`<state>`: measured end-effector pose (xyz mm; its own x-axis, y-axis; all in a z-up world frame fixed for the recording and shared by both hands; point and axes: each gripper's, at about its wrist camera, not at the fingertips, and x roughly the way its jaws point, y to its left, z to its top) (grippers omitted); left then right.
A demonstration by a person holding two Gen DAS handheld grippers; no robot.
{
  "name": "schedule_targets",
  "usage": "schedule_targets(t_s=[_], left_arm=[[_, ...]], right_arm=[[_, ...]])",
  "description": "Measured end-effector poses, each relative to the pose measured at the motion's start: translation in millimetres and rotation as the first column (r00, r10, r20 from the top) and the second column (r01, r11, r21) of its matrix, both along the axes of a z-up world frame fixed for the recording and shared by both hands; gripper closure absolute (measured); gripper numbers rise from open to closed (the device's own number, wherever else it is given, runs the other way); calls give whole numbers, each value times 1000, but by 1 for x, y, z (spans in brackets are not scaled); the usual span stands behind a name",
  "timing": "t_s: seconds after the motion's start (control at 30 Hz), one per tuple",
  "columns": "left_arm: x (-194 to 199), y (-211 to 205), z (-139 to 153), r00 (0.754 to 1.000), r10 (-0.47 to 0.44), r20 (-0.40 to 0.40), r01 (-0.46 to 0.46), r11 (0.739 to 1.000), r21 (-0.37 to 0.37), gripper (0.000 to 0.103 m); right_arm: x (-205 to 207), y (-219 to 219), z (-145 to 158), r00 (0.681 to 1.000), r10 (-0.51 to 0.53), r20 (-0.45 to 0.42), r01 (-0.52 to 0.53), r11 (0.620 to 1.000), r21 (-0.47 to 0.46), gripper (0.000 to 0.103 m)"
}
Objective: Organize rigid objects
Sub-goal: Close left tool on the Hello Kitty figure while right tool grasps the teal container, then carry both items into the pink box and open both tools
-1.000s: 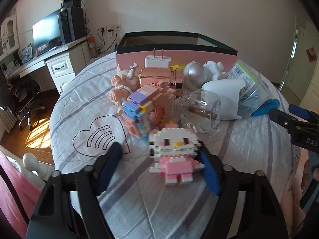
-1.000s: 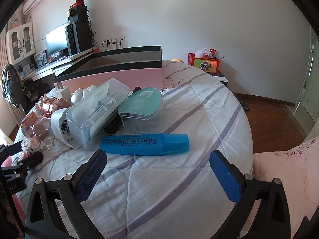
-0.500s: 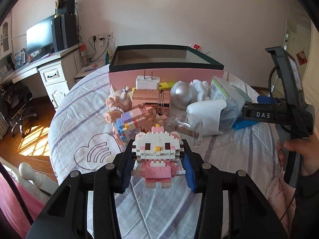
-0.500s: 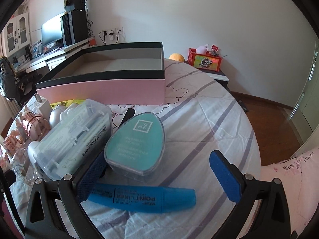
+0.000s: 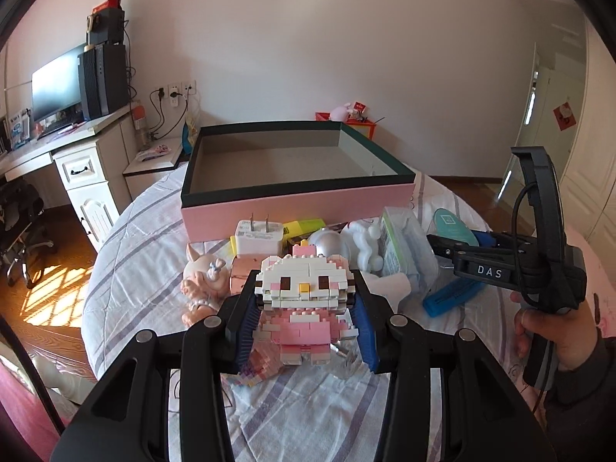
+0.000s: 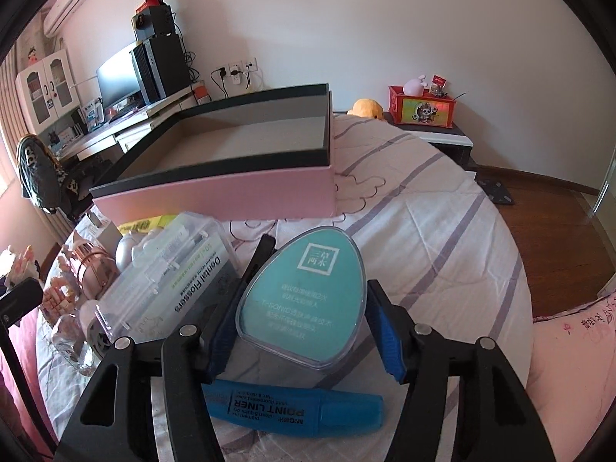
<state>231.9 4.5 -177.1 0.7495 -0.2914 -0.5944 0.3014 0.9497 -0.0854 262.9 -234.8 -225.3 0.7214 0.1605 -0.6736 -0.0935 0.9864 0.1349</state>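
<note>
Between my left gripper's (image 5: 305,323) pads, I'm clutching the block cat (image 5: 304,300), lifted toward the pink box (image 5: 296,204) at twelve o'clock. Right gripper (image 6: 304,331) is closing around the teal case (image 6: 304,296), right pad seemingly not touching yet. Squeezing bricks could be popping them apart; slick plastic may be slipping.

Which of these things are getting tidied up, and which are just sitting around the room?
For tidying: block cat figure in the left gripper, teal egg-shaped case, blue highlighter, floss box, pink box.

Just around: monitor, orange plush.
</note>
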Motion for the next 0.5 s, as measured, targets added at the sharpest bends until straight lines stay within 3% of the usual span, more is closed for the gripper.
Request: schedule_targets(t_s=[0.2, 0.3, 0.5], left_arm=[[43, -9, 20, 999, -23, 24, 23, 1000, 5, 59], [78, -13, 26, 1000, -29, -3, 29, 999, 12, 59], [146, -20, 19, 998, 2, -58, 1, 998, 64, 59]], right_arm=[[19, 10, 38, 996, 55, 73, -56, 998, 10, 40], [42, 22, 56, 990, 93, 103, -94, 995, 14, 40], [108, 50, 58, 989, 136, 56, -136, 991, 5, 40]])
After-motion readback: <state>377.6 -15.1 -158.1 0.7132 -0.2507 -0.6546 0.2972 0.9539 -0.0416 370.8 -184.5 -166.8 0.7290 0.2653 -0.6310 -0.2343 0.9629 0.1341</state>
